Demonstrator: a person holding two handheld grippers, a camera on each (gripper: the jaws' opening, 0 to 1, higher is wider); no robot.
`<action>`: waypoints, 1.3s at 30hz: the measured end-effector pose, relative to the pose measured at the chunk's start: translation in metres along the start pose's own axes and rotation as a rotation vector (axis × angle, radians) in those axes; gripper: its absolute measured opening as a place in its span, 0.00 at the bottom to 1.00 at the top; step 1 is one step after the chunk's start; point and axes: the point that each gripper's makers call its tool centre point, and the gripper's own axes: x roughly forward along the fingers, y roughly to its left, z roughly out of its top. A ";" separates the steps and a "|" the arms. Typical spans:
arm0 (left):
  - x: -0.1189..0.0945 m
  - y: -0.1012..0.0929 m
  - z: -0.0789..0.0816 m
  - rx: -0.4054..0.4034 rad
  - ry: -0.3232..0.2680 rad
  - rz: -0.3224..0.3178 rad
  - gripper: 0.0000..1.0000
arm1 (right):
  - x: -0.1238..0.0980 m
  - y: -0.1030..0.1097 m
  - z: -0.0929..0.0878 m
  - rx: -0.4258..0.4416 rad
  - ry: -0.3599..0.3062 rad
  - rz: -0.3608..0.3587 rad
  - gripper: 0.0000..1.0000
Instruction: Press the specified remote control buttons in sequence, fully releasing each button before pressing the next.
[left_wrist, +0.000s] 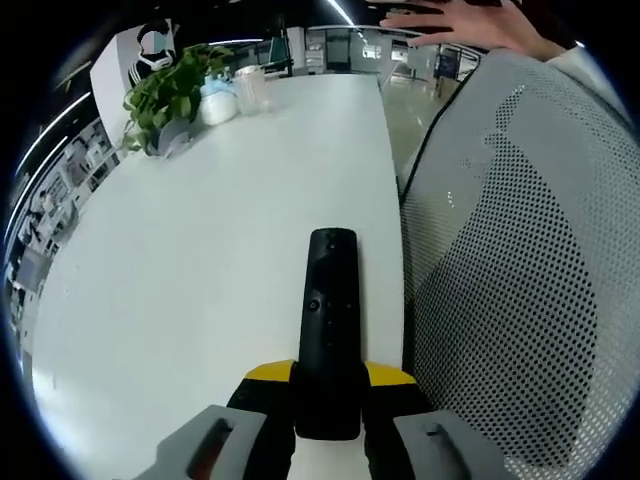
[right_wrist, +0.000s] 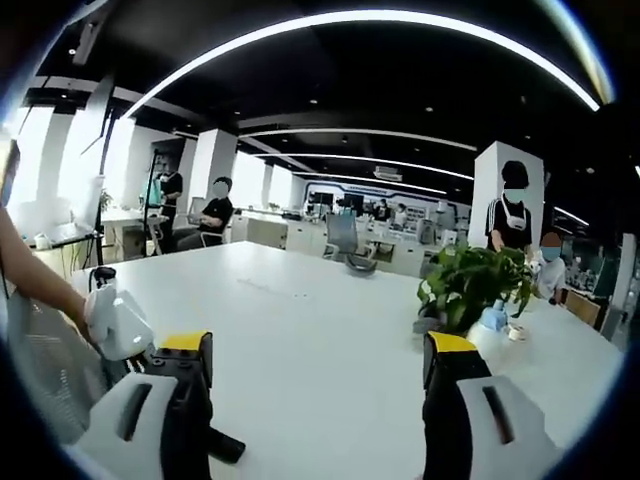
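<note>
Left gripper (left_wrist: 328, 420) clamps the remote (left_wrist: 329, 330) by its lower end; rigid, light, smooth-sided. Right gripper (right_wrist: 320, 400) stands open, empty.

Slim black remote control (left_wrist: 329, 330) lies lengthwise on the white table, buttons up.

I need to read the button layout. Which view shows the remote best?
The left gripper view: the black remote lies lengthwise on the white table, its button face up, held between the left tool jaws. In the right gripper view, a dark end pokes out beside a jaw.
</note>
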 end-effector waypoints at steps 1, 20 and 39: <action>0.000 0.002 0.000 0.013 0.001 0.004 0.24 | 0.000 0.000 -0.002 -0.001 0.014 0.001 0.88; -0.001 0.054 -0.003 0.046 0.031 0.032 0.24 | 0.001 -0.001 -0.013 -0.035 0.075 -0.010 0.81; 0.007 0.113 0.006 0.084 0.135 0.090 0.24 | 0.000 -0.003 -0.013 -0.026 0.087 -0.024 0.76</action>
